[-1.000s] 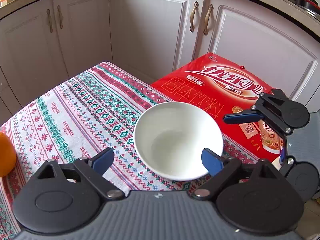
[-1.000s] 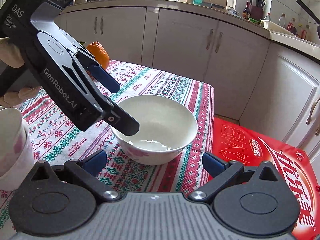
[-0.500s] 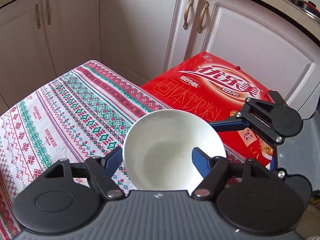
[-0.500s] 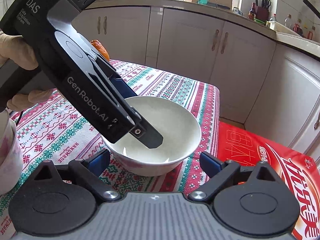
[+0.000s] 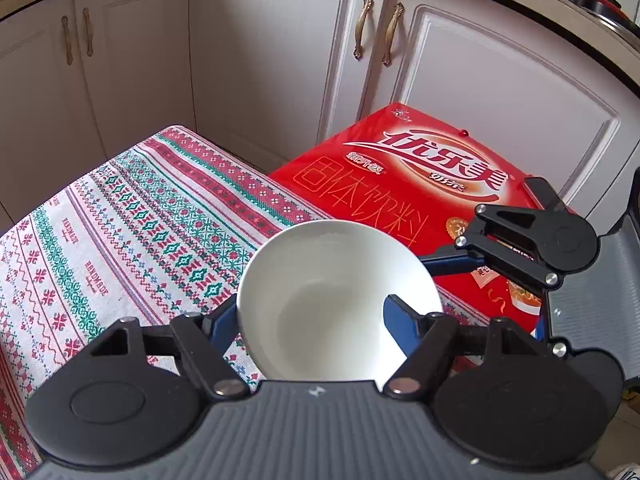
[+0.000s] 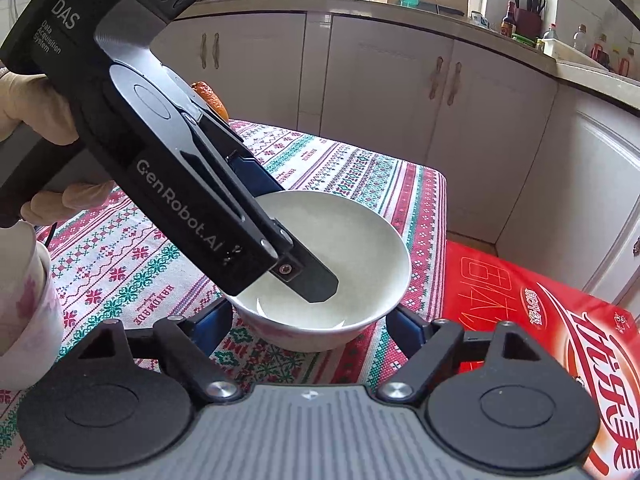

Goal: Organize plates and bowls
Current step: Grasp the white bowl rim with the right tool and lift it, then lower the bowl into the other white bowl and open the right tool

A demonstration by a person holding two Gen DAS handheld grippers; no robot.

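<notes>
1. Bowl [image 5: 336, 304] is white and sits on the patterned tablecloth [image 5: 132, 236], close to the tabletop edge that faces the red box [image 5: 404, 184].
2. Left gripper [image 5: 314, 320] has its fingers clamped across the bowl's rim on the near-left side: one finger outside the wall, the other inside the bowl.
3. Right gripper [image 6: 308, 316] has just been closing. Its fingers straddle the bowl from the opposite side, one at each flank, and I can't tell if the pads actually press on it.
4. Room to move: past the bowl, the cloth is bare all the way to its far edge by the cabinets [image 5: 280, 60].
5. Tighter on the other side: in the right wrist view a second bowl [image 6: 24, 304] sits left of the main bowl, with an orange thing [image 6: 210, 98] behind the left gripper.
</notes>
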